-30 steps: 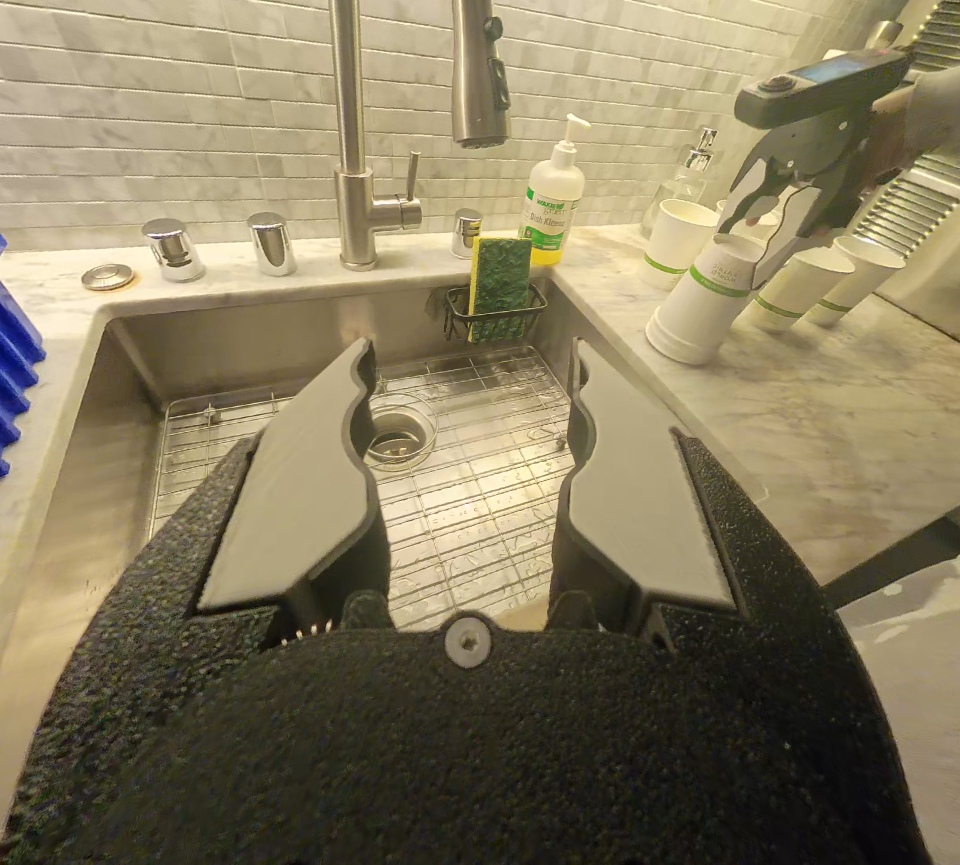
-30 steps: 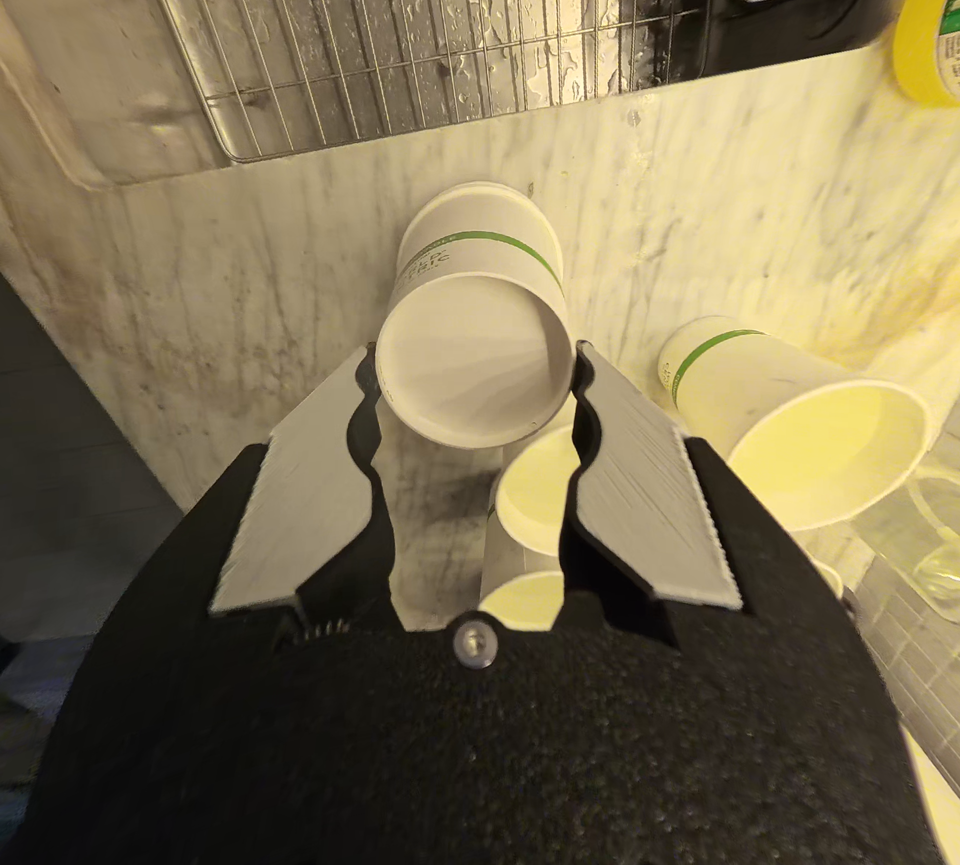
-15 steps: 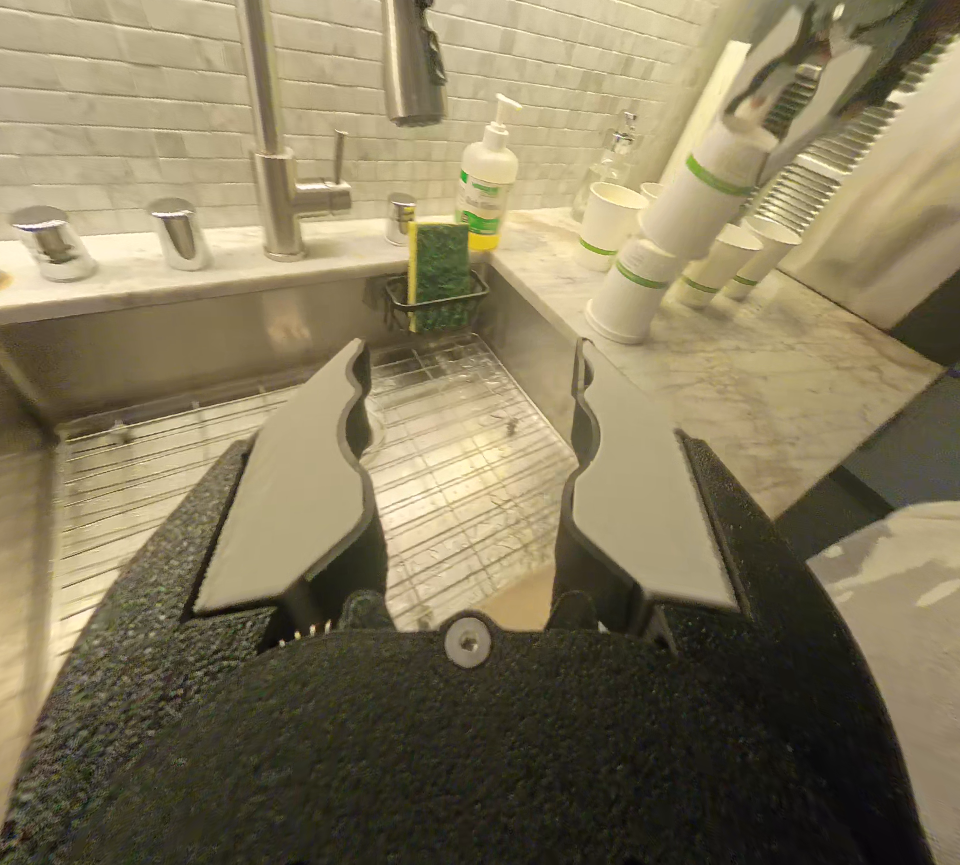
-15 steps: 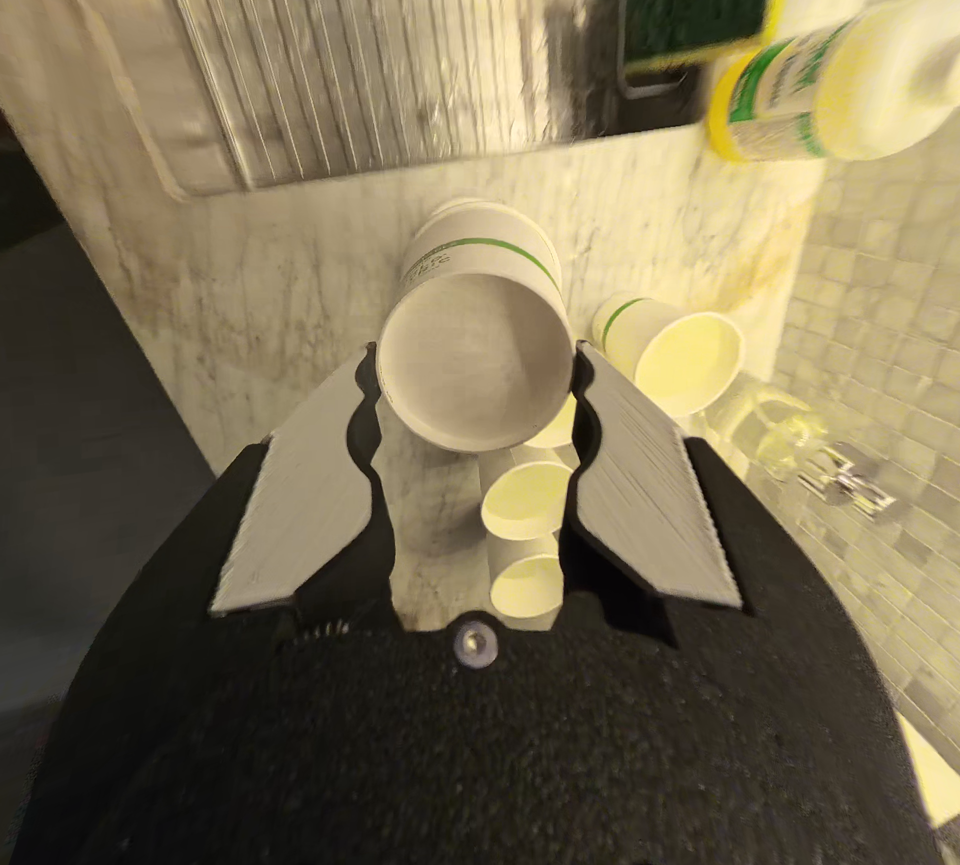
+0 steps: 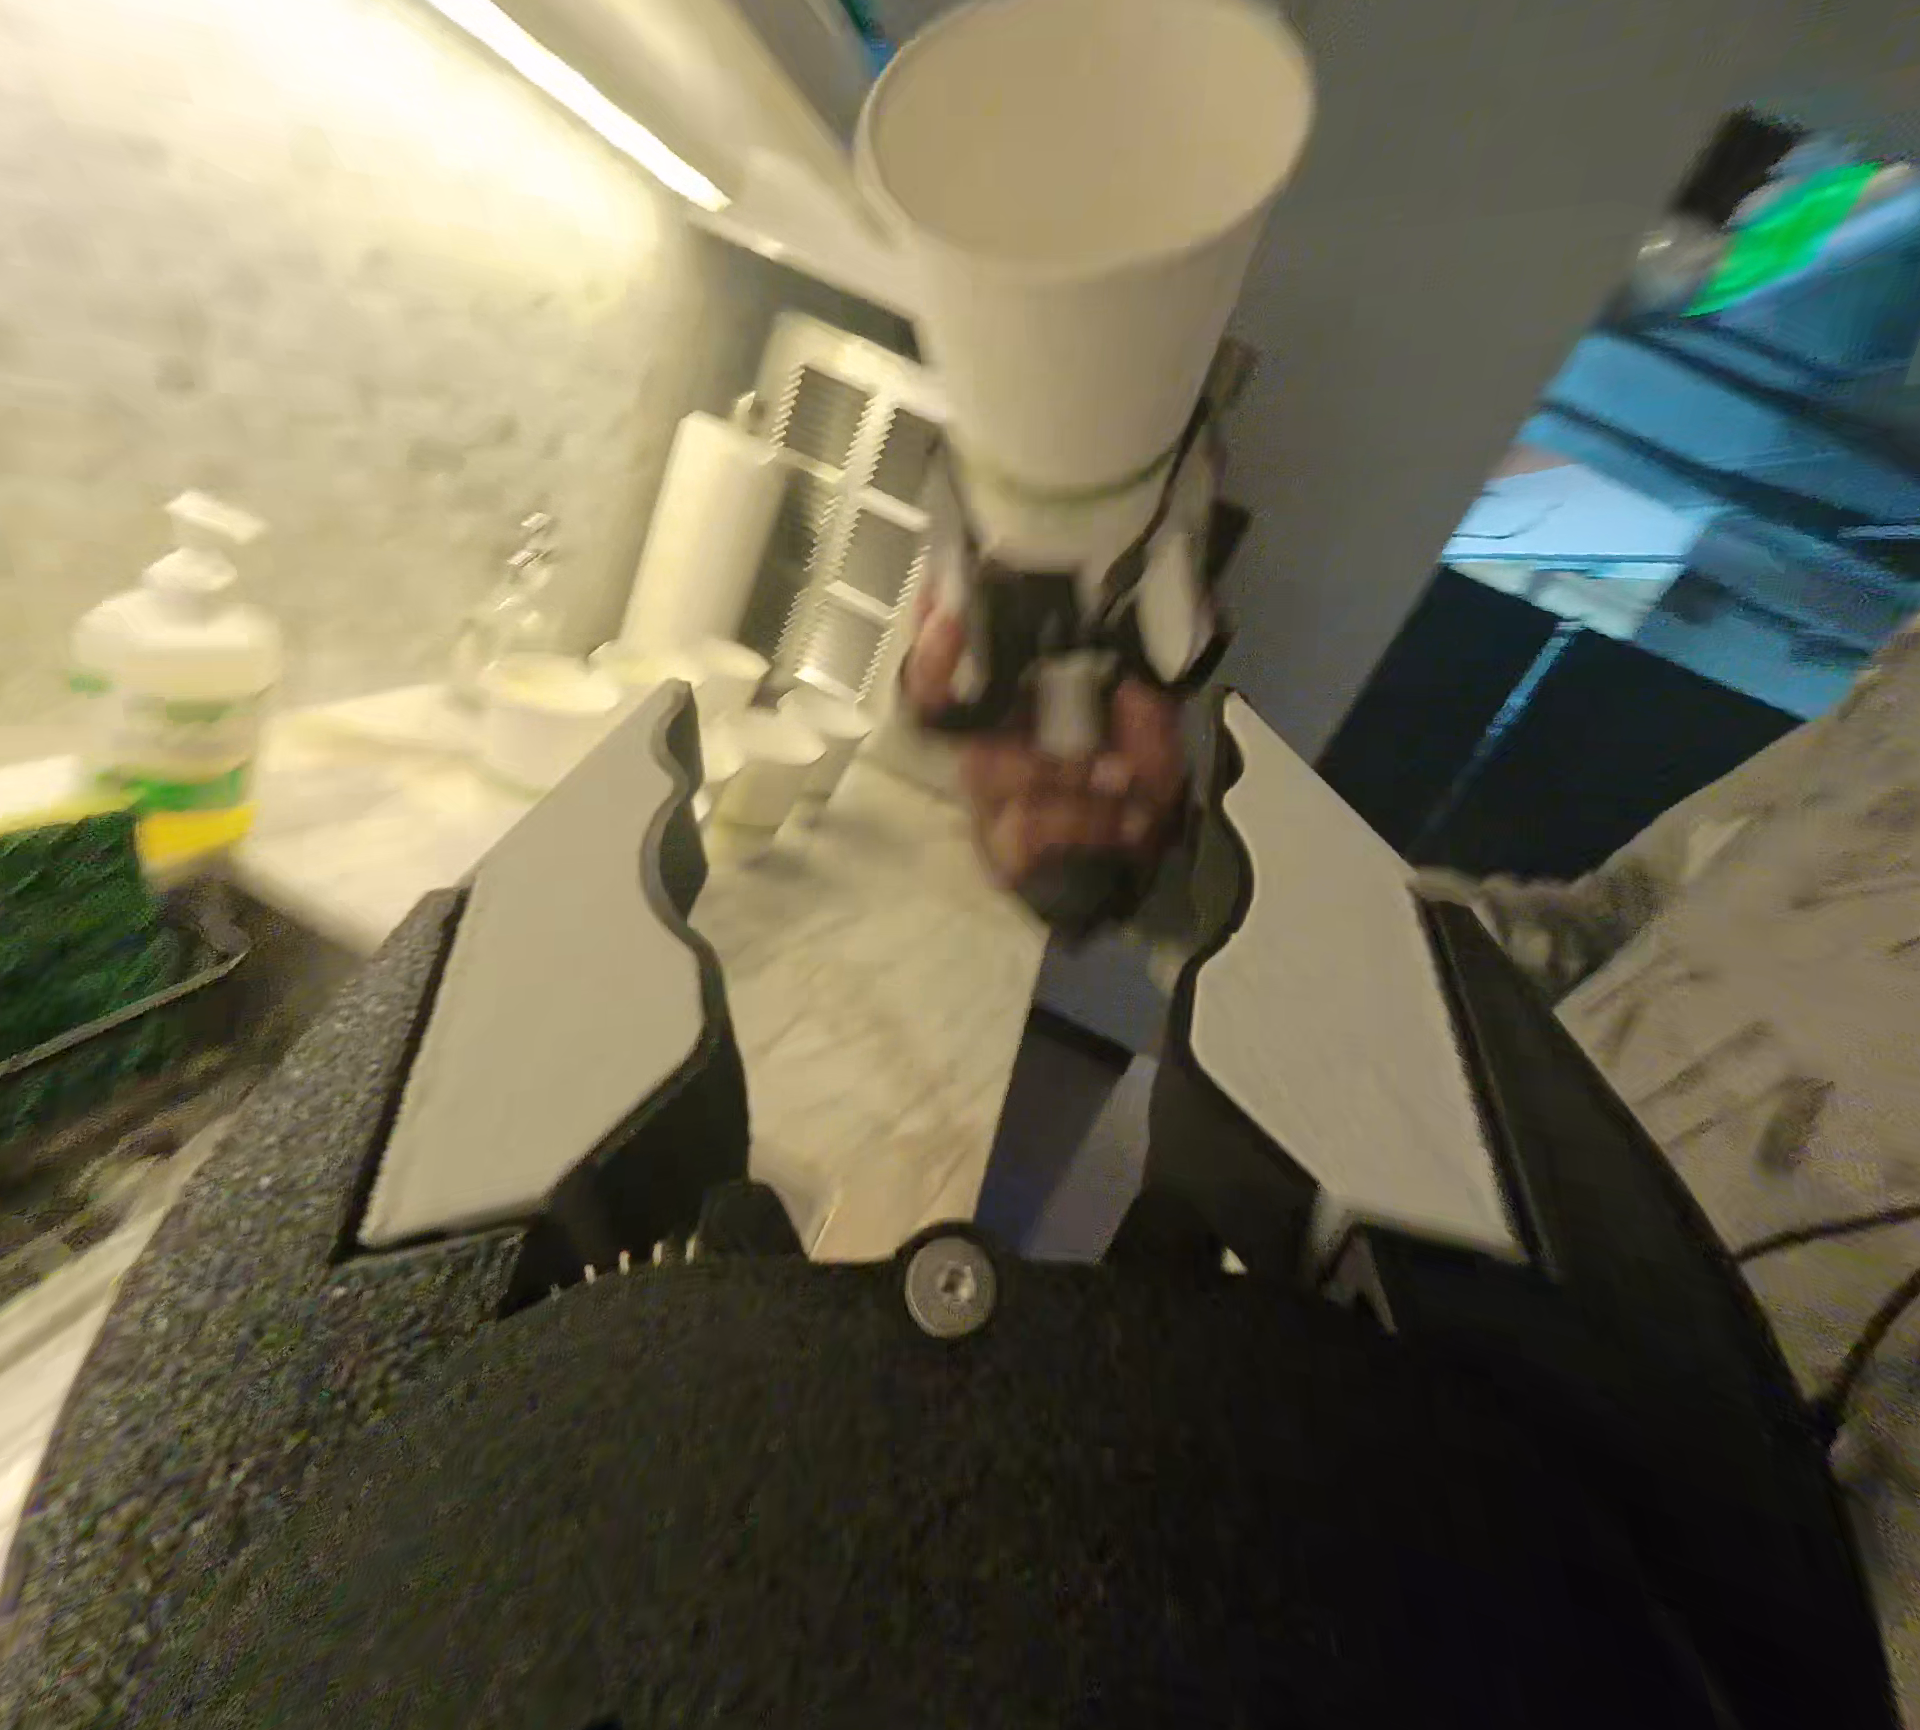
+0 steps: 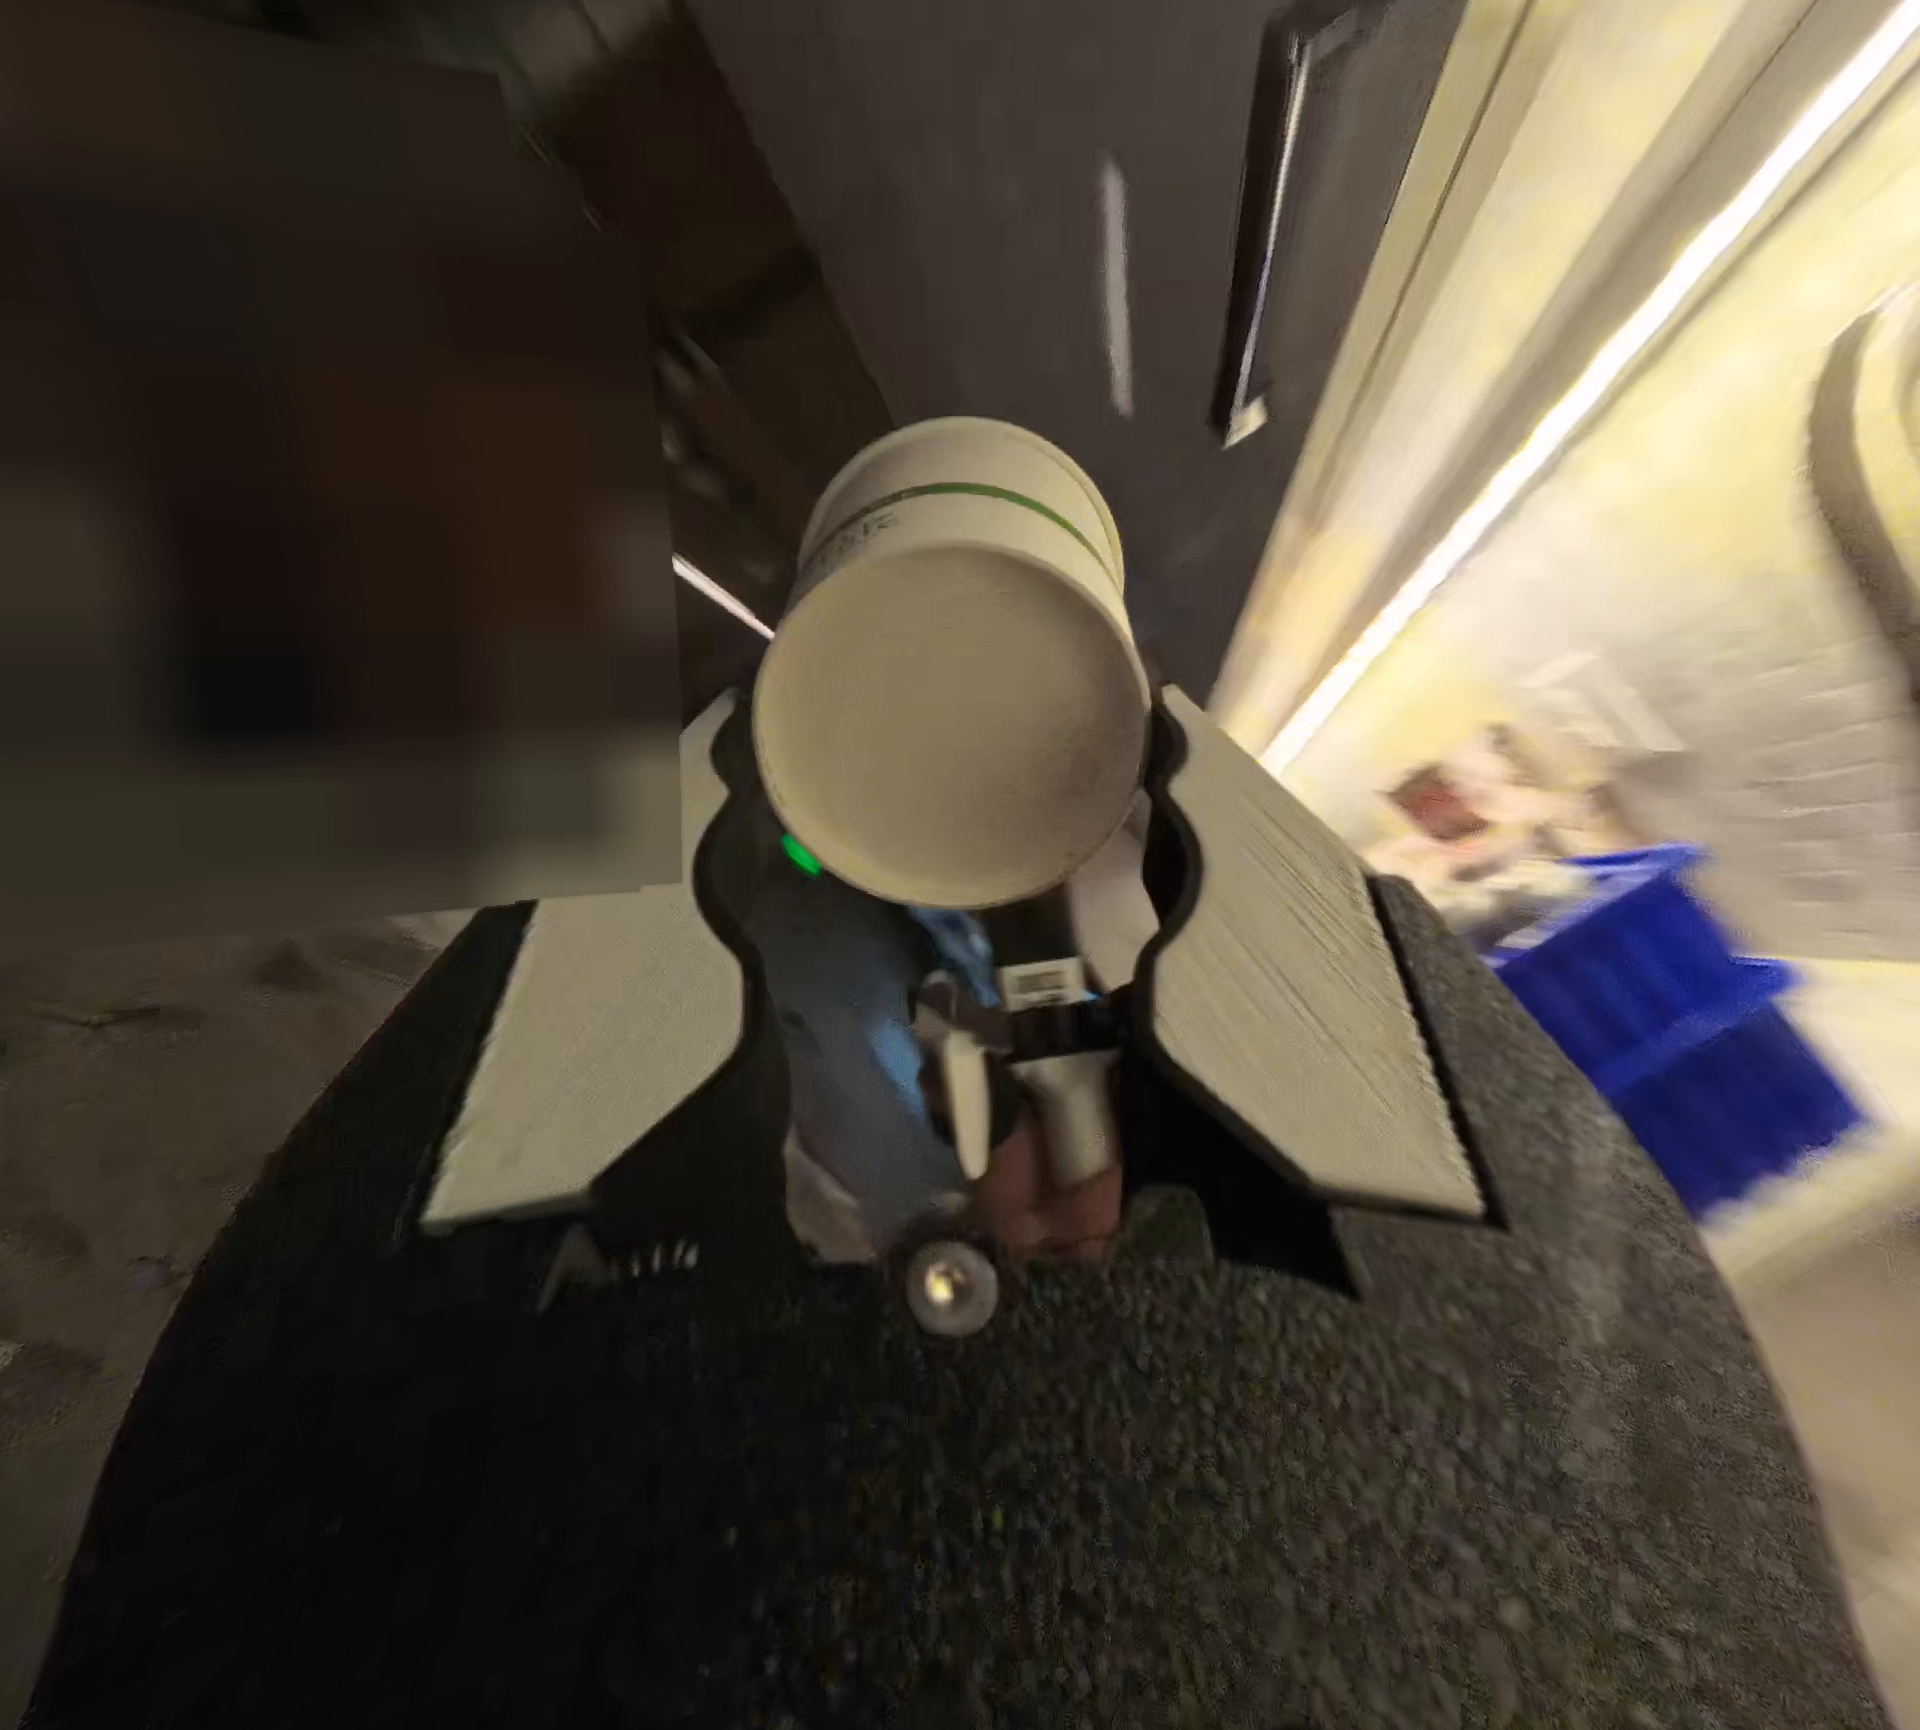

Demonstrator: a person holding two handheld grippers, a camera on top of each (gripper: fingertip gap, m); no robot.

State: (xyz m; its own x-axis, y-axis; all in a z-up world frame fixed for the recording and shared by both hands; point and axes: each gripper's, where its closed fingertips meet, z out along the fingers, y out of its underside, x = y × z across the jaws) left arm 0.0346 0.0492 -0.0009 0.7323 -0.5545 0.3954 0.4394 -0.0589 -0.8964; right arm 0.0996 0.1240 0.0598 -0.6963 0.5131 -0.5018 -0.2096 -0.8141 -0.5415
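Note:
My right gripper (image 6: 945, 709) is shut on the base end of a white paper cup (image 6: 940, 714) with a green band. In the left wrist view that cup (image 5: 1081, 246) is held upright in the air, mouth up, above the right gripper (image 5: 1081, 600) and the hand (image 5: 1060, 807) that holds it. My left gripper (image 5: 945, 724) is open and empty. It points at the right gripper from just below the cup, with a gap between them. Both views are blurred by motion.
Several more paper cups (image 5: 769, 755) stand on the marble counter (image 5: 883, 1005) behind my left fingers. A soap bottle (image 5: 171, 693) and a green sponge (image 5: 62, 911) are at the left, a paper towel roll (image 5: 696, 537) behind. A blue rack (image 6: 1662, 1005) shows at the right. One gripper's finger ends stand about 12 cm off the other's.
My right gripper has lifted the cup off the stack on the counter and turned it mouth up. My left gripper has swung right, away from the sink, to face it, still open.

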